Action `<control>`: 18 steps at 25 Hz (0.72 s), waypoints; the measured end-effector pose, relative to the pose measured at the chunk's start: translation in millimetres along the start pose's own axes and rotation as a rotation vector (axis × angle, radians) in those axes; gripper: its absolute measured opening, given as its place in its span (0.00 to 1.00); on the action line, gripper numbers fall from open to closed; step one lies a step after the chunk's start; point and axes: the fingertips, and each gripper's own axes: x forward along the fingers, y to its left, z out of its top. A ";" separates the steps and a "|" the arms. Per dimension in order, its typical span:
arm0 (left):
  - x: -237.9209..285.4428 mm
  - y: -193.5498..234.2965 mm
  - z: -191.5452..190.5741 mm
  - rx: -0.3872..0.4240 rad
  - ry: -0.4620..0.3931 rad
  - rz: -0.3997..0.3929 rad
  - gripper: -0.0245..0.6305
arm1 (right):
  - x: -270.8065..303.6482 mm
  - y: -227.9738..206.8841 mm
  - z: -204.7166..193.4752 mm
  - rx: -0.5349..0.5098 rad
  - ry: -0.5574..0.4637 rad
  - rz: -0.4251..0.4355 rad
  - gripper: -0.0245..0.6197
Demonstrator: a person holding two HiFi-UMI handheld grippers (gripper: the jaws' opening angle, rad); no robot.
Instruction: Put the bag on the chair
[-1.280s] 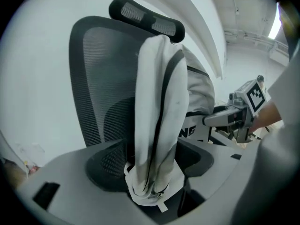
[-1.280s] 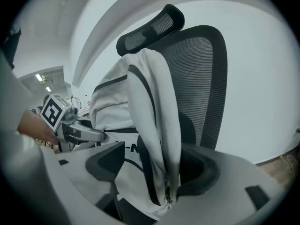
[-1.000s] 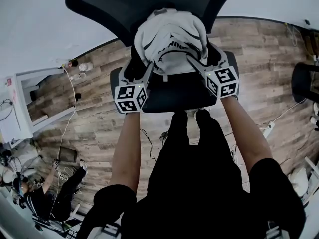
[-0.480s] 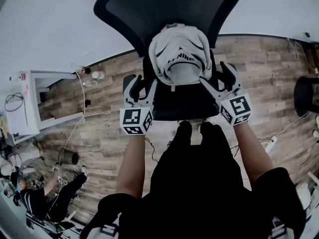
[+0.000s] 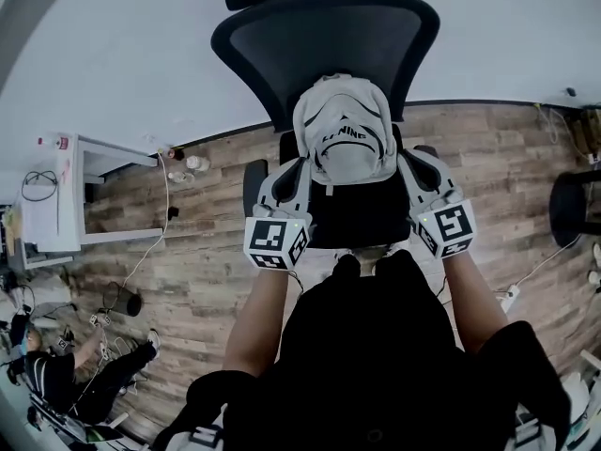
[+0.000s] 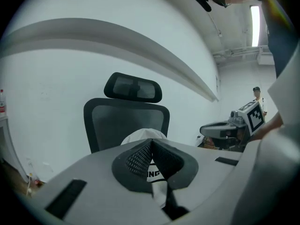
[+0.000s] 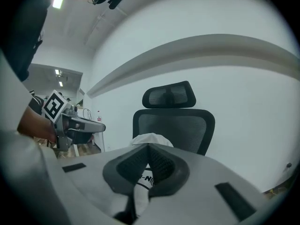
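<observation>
The white drawstring bag (image 5: 346, 139) with black print sits upright on the black office chair's seat (image 5: 366, 216), leaning against the mesh backrest (image 5: 324, 50). My left gripper (image 5: 297, 175) is at the bag's lower left and my right gripper (image 5: 411, 165) at its lower right, both close beside it. Each has its jaws shut with nothing between the pads. In the left gripper view, my left gripper (image 6: 151, 142) points at the bag (image 6: 140, 135). The right gripper view shows my right gripper (image 7: 148, 146) with the bag (image 7: 151, 138) beyond it.
A white desk (image 5: 66, 195) stands at the left with bottles (image 5: 192, 163) on the wood floor near it. A person (image 5: 56, 374) sits on the floor at the lower left among cables. Another dark chair (image 5: 575, 191) and a power strip (image 5: 512, 294) are at the right.
Both grippers stood wide open around the bag's lower sides a second ago; their jaws have now shut empty. The bag stays on the seat. The head view has tilted up, showing more backrest.
</observation>
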 end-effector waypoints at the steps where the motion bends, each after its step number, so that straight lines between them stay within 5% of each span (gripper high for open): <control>1: -1.8 -4.2 2.6 -0.003 -0.007 -0.011 0.07 | -2.2 2.5 2.0 0.003 0.003 0.005 0.07; 18: -11.6 -17.9 25.6 0.021 -0.072 -0.020 0.07 | 10.7 31.4 37.5 -0.046 -0.012 0.072 0.07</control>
